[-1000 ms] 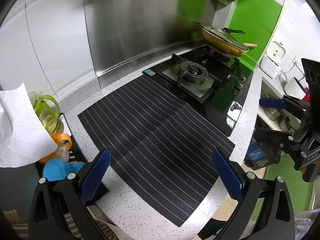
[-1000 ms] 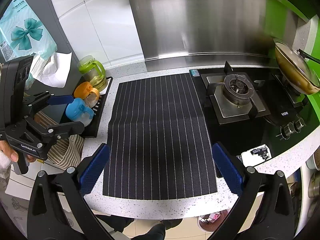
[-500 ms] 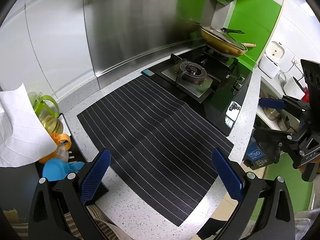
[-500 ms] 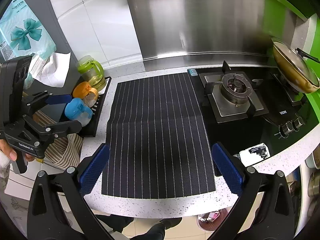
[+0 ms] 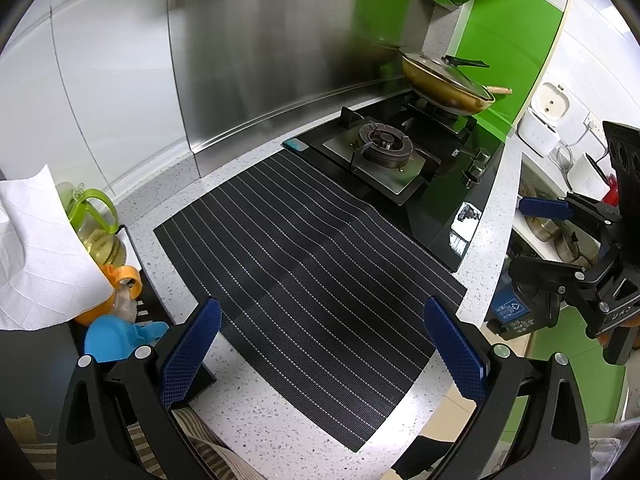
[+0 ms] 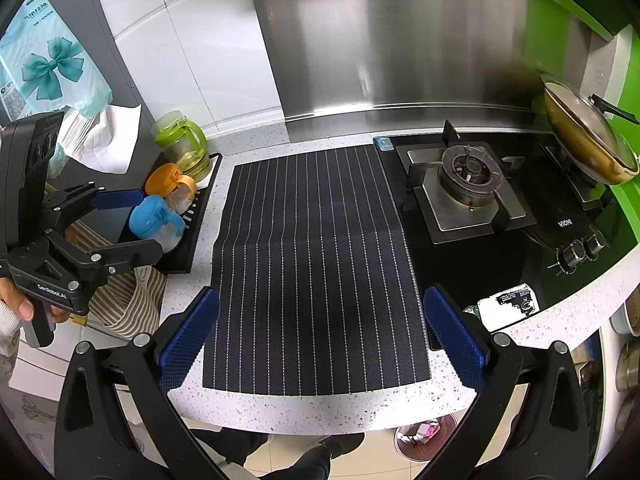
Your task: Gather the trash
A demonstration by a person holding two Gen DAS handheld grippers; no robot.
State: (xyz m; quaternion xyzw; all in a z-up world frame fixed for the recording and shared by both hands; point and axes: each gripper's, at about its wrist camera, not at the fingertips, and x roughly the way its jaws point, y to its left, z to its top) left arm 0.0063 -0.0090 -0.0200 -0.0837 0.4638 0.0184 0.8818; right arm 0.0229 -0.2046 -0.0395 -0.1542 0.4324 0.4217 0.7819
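while both grippers, left (image 5: pixel 320 354) and right (image 6: pixel 320 344), hang spread wide w/ nothing held, striped mat (image 6: pixel 316 264) lies bare; cups (image 6: pixel 158 220) left, burner (image 6: pixel 468 172) right; no trash visible on counter, bin (image 6: pixel 424 434) on floor below.

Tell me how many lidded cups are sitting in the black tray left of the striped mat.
2: the orange-lidded cup sits toward the back of the black tray, just in front of the green jug; the blue-lidded cup is nearer the counter edge. Others may be hidden.
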